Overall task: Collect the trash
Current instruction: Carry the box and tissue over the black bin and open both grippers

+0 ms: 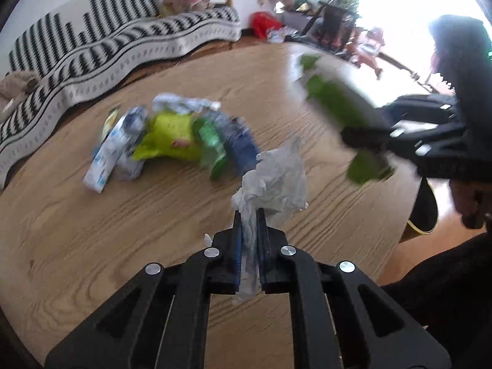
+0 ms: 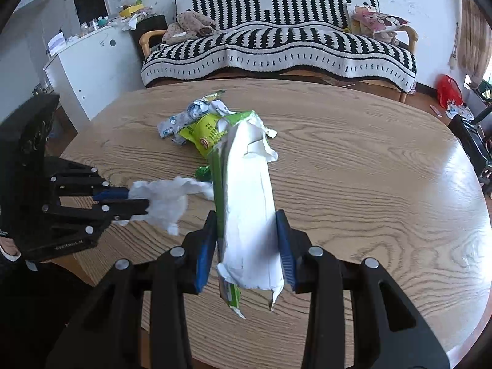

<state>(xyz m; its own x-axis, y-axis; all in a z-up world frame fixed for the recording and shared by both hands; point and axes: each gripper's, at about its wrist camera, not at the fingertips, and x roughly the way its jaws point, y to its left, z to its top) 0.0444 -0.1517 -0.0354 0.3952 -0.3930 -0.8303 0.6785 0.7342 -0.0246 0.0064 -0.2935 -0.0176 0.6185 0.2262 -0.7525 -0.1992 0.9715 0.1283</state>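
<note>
My left gripper [image 1: 249, 215] is shut on a crumpled white tissue [image 1: 276, 178], held just above the wooden table [image 1: 92, 230]. In the right wrist view the same left gripper [image 2: 138, 200] comes in from the left with the tissue [image 2: 166, 200]. My right gripper [image 2: 247, 218] is shut on a torn green-and-white carton [image 2: 249, 184] that sticks forward past the fingers. From the left wrist that carton [image 1: 332, 98] appears blurred at the right, with the right gripper [image 1: 363, 141] on it. A pile of wrappers [image 2: 200, 123] lies on the table beyond both; in the left wrist view the pile [image 1: 172, 141] lies ahead to the left.
A sofa under a black-and-white blanket [image 2: 276, 46] stands behind the oval table [image 2: 369, 184]. A white cabinet [image 2: 92, 61] is at the back left. At the right are a red bag [image 2: 449, 90] on the floor and a dark chair [image 2: 470, 141] by the table's edge.
</note>
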